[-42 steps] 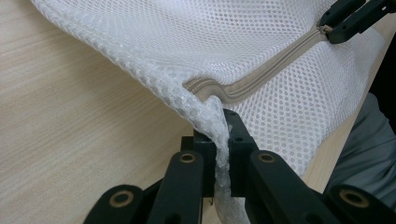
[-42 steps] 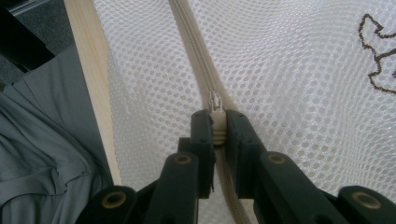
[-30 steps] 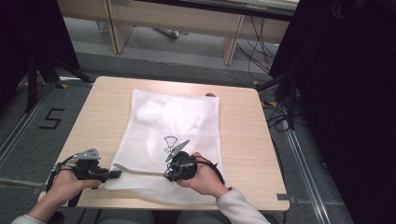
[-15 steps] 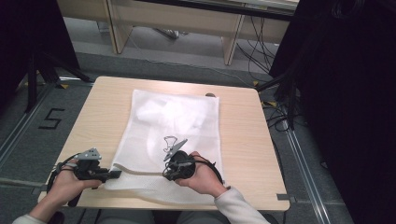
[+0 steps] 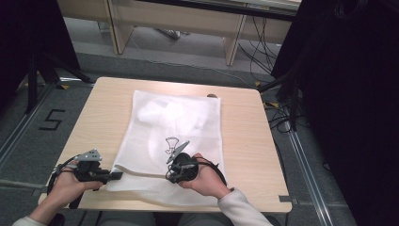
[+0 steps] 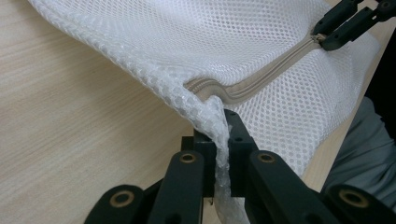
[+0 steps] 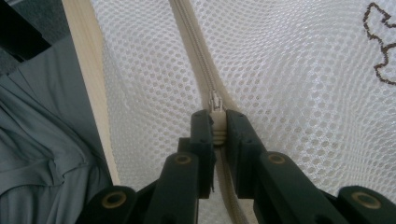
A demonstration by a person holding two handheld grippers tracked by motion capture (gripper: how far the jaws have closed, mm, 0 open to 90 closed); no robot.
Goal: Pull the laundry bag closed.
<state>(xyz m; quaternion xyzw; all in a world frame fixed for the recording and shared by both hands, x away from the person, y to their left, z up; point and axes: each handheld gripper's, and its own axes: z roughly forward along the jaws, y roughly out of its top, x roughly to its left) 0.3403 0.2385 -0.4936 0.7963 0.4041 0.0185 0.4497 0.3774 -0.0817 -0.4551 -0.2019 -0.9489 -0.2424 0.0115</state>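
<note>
A white mesh laundry bag lies flat on the wooden table, with white cloth showing inside it. A beige zipper runs along its near edge. My left gripper is shut on the bag's near left corner, the mesh bunched between its jaws. My right gripper is shut on the zipper pull, near the middle of the near edge. In the left gripper view, the right gripper shows far off at the zipper. A small dark outline drawing marks the mesh.
The table's near edge runs beside the bag, with a grey trouser leg past it. Grey floor, cables and wooden furniture legs surround the table. A black "5" is marked on the floor at left.
My right gripper has slid a little leftward along the zipper towards the left gripper. The left gripper has stayed in place on the corner.
</note>
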